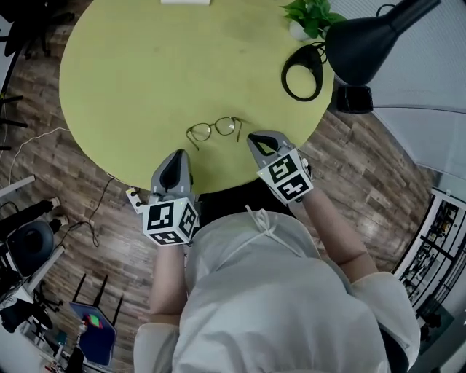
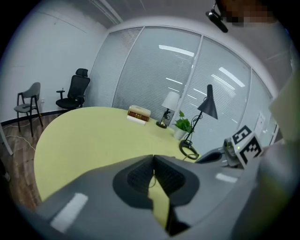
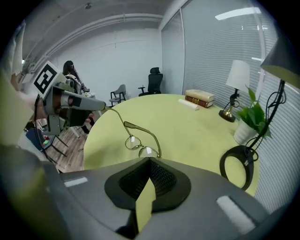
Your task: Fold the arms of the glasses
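Round yellow-green bench (image 1: 145, 73) on dark wood-plank floor (image 1: 44, 160), with black desk lamp (image 1: 371, 40), potted plant (image 1: 309, 14), white table lamp (image 3: 239, 75) and stacked books (image 3: 199, 97) near far edge. Behind, glass wall with blinds (image 2: 154, 70); black office chair (image 2: 75, 89) and grey chair (image 2: 28, 101) against white wall (image 2: 47, 56).

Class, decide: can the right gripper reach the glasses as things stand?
Probably yes: the right gripper sits close beside the glasses, with only table surface between them. Its jaws are shut, so they must open first.

Head view overhead; 2 gripper views low; table (image 1: 145, 73) shared.
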A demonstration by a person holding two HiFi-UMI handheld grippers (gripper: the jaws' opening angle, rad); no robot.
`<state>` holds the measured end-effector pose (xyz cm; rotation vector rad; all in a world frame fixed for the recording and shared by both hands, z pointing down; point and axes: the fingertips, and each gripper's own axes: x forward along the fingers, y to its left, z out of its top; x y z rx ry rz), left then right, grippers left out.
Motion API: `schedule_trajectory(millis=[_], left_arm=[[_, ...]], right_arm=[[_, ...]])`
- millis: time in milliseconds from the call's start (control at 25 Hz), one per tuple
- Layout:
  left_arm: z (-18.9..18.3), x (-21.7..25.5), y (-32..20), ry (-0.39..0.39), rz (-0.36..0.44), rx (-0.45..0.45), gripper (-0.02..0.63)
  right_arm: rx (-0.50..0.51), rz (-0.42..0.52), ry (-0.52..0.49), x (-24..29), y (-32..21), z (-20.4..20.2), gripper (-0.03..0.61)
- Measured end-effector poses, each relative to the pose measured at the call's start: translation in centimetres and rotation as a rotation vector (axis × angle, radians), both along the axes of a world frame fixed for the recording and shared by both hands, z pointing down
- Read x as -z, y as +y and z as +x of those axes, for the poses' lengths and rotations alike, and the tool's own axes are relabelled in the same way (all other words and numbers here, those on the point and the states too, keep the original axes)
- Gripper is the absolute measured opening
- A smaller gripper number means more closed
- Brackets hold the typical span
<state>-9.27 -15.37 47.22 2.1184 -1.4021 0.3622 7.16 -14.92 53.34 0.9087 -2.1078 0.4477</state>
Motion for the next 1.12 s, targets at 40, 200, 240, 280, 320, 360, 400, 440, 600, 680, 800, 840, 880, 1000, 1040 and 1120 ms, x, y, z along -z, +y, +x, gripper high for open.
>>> schedule_trajectory(millis=[40, 200, 240, 280, 320, 360, 400, 440, 600, 680, 800, 840, 880, 1000, 1040, 1120], left_arm=[[0.1, -0.5, -0.4, -0.006, 0.001, 0.006, 0.008], [-0.2, -2.7, -0.8, -0.046, -0.013, 0.011, 0.007], [-0.2, -2.8, -0.8, -0.042, -0.015, 0.011, 0.008], [-0.3, -3.0, -0.8, -0.036, -0.017, 0.014, 0.008], [-0.5, -3.1, -0.9, -0.033, -0.020, 0.019, 0.008], [-0.7, -3.3, -1.1, -0.031, -0.024, 0.028, 0.008], [-0.8, -3.4, -1.3, -0.028, -0.027, 0.036, 0.008], [-1.0, -3.5, -1.4, -0.023, -0.029, 0.042, 0.008], [-1.6, -3.8, -1.8, -0.024, -0.035, 0.051, 0.008], [-1.7, -4.0, -1.8, -0.020, -0.046, 0.059, 0.008], [-1.8, -4.2, -2.0, -0.016, -0.054, 0.059, 0.008], [-1.8, -4.2, -2.0, -0.018, -0.055, 0.055, 0.008], [-1.7, -4.3, -2.1, -0.020, -0.056, 0.051, 0.008], [-1.7, -4.4, -2.1, -0.022, -0.061, 0.047, 0.008], [-1.7, -4.4, -2.1, -0.024, -0.062, 0.047, 0.008], [-1.6, -4.4, -2.3, -0.028, -0.061, 0.047, 0.008]], right_arm=[[0.013, -0.016, 0.000, -0.5, -0.3, 0.1, 0.000], [0.056, -0.043, 0.009, -1.9, -1.3, 0.1, 0.029], [0.082, -0.052, 0.012, -2.2, -1.4, -0.1, 0.079], [0.114, -0.057, 0.022, -2.6, -1.4, -0.3, 0.101], [0.147, -0.054, 0.040, -2.9, -1.6, -0.4, 0.119], [0.176, -0.039, 0.061, -3.0, -2.0, -0.4, 0.126], [0.202, -0.016, 0.079, -2.9, -2.4, -0.5, 0.129], [0.225, 0.008, 0.089, -2.6, -2.9, -0.7, 0.130], [0.347, 0.024, 0.112, -2.1, -3.7, -1.9, 0.118], [0.430, 0.021, 0.156, -2.2, -3.5, -2.2, 0.108], [0.514, 0.038, 0.213, -2.3, -3.5, -2.6, 0.094], [0.528, 0.040, 0.219, -2.3, -3.5, -2.7, 0.085], [0.535, 0.041, 0.221, -2.3, -3.6, -2.9, 0.078], [0.548, 0.049, 0.226, -2.2, -3.7, -3.1, 0.025], [0.554, 0.053, 0.228, -2.3, -3.8, -3.1, 0.020], [0.565, 0.061, 0.226, -2.3, -3.9, -3.0, 0.020]])
